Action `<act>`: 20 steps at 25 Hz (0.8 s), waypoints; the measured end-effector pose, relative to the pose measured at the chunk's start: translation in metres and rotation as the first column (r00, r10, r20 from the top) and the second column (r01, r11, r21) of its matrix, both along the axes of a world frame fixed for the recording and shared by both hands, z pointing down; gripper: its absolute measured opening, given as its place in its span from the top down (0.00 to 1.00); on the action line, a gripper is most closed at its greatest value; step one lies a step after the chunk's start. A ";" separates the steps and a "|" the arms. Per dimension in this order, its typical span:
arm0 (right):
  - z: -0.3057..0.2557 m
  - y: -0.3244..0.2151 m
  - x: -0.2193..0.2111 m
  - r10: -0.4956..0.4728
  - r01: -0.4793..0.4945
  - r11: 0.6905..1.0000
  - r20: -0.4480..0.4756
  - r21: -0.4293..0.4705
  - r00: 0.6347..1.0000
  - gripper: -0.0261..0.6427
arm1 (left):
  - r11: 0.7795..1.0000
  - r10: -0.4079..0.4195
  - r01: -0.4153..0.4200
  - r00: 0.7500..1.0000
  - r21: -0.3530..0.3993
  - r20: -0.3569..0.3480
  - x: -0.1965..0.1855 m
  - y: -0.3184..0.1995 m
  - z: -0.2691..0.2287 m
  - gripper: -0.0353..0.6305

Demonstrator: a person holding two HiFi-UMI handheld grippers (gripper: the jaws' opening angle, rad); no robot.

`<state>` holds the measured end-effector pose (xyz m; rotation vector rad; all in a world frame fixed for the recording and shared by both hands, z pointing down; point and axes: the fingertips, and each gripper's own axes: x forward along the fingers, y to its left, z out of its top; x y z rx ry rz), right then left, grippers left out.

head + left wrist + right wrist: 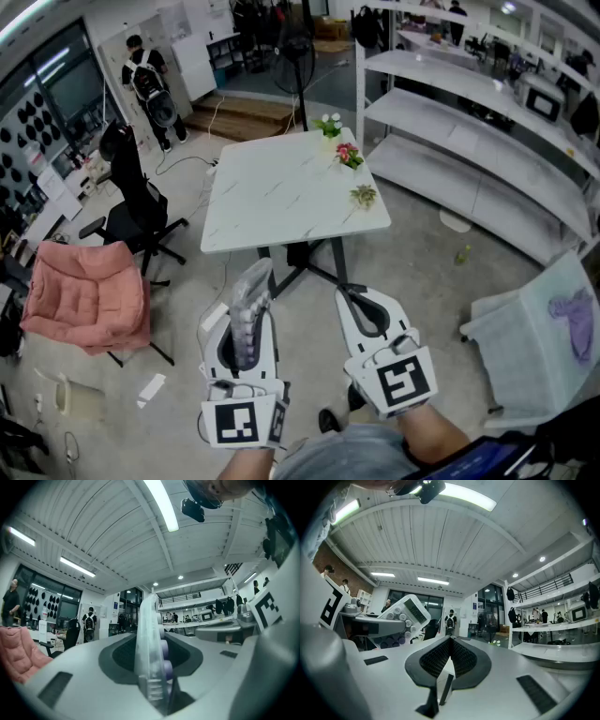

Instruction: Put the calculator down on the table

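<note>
1. While the left claw [247, 314] points level, its 2 jaws are clenched on the calculator [251, 298]. It stands edge-on between the pads, with its clear case toward the claw's left and its purple keys toward the right.
2. Part of the calculator sticks out past the claw's tips, display end forward. The right gripper view shows its screen and keys off to that claw's left.
3. Just right of the left claw, the right claw [350, 298] also points level, its 2 jaws pressed together with nothing between them.
4. Ahead of both claws stands the table [272, 197], white with a marble pattern. The calculator is held in the air, well short of it.
5. Ahead-right of the right claw, 3 small plants [349, 155] sit along the table's far-right edge.
6. Left of the left claw is a pink cushioned chair [84, 295]. Ahead-left are a black office chair [131, 202] and, farther off, a person with a backpack [145, 80].
7. Right of the right claw run white shelves [469, 131].
</note>
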<state>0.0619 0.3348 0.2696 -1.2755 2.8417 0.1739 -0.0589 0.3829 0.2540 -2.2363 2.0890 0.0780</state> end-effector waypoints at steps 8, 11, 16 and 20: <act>0.000 0.003 -0.009 -0.001 0.001 1.000 0.006 0.003 1.000 0.94 | 1.000 -0.001 0.001 1.000 -0.011 -0.009 -0.010 0.005 0.004 0.74; 0.003 0.004 -0.016 -0.006 0.006 1.000 0.018 -0.008 1.000 0.94 | 1.000 0.002 -0.002 1.000 -0.001 -0.006 -0.015 0.008 0.004 0.74; 0.003 0.003 -0.020 0.019 -0.019 1.000 0.019 0.009 1.000 0.85 | 1.000 -0.001 0.001 1.000 -0.014 -0.006 -0.026 0.009 0.013 0.74; 0.000 -0.012 -0.015 0.053 -0.053 0.999 0.031 0.008 0.998 0.82 | 1.000 0.005 -0.005 1.000 -0.024 -0.010 -0.030 -0.002 0.017 0.74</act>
